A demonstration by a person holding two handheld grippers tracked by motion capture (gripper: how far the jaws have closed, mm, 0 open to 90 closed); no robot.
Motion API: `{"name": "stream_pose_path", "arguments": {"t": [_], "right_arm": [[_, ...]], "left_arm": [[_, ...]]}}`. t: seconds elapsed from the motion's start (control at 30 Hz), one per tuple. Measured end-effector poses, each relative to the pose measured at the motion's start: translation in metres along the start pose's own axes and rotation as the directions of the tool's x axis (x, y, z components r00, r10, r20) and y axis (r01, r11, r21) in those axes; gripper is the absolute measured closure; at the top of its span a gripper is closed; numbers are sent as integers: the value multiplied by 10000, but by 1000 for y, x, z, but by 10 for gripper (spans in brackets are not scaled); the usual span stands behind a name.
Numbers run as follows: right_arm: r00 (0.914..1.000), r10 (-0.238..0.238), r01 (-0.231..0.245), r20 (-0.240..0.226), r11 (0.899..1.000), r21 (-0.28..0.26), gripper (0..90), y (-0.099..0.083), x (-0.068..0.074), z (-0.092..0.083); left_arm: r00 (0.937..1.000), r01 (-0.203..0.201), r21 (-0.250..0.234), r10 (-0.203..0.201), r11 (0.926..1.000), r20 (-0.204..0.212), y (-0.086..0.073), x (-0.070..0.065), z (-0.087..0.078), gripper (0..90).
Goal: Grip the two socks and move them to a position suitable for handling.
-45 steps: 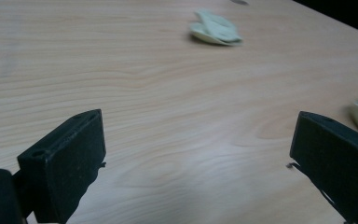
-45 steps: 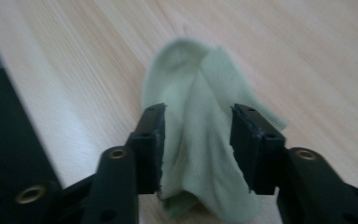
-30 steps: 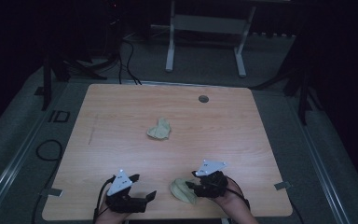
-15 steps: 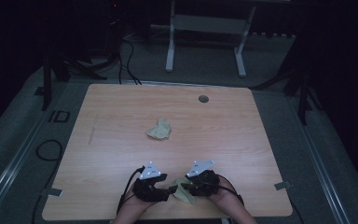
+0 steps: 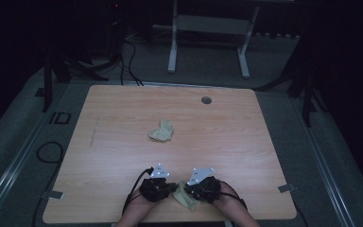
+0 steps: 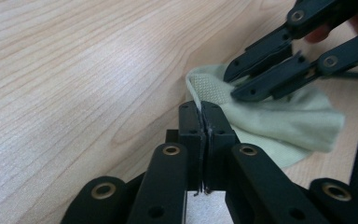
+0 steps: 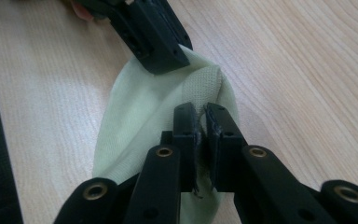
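A pale green sock (image 5: 185,201) lies near the table's front edge, between my two grippers. My left gripper (image 5: 172,187) has just been closing and now pinches the sock's ribbed cuff edge (image 6: 200,93) between its pads. My right gripper (image 5: 189,190) has also just been closing and is shut on the same cuff (image 7: 205,88) from the other side. In the left gripper view the right gripper (image 6: 235,86) bites the sock (image 6: 284,126) close by. The left gripper (image 7: 168,60) faces me in the right gripper view, on the sock (image 7: 135,121). A second pale green sock (image 5: 162,131) lies crumpled mid-table.
The wooden table (image 5: 246,142) has a round grommet (image 5: 206,100) near its far edge. Its front edge runs just below both hands. Cables (image 5: 47,151) lie on the floor at the left, and a white metal frame (image 5: 208,42) stands beyond the table.
The left gripper moved right to the sock at the front edge and closed on its cuff. The right gripper stayed on the sock and closed tighter.
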State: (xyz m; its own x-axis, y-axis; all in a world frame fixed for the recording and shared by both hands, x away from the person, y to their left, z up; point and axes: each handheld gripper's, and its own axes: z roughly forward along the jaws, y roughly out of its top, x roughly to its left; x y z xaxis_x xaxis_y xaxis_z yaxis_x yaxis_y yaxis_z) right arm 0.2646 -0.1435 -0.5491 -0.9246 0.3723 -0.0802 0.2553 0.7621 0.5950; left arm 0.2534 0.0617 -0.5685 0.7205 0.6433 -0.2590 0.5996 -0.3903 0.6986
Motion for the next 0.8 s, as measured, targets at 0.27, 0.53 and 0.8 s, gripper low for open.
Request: {"name": "stream_pose_path", "arguments": {"t": [0.27,0.53,0.8], "right_arm": [[9998,207,-203,57,9979,-609,860,5,3,-21],[9957,730,-626,573,9840,-1671,860,8,-3,-63],[9806,1632,-1380,1082,9680,-2097,858,-7,-15,-91]], "left_arm": [[9991,-109,-60,106,9999,-412,1,-4,-5,887],[9974,205,-595,-245,9980,-673,2,-3,-26,888],[9881,313,-1318,-505,9908,-1453,3,-12,-52,887]]}}
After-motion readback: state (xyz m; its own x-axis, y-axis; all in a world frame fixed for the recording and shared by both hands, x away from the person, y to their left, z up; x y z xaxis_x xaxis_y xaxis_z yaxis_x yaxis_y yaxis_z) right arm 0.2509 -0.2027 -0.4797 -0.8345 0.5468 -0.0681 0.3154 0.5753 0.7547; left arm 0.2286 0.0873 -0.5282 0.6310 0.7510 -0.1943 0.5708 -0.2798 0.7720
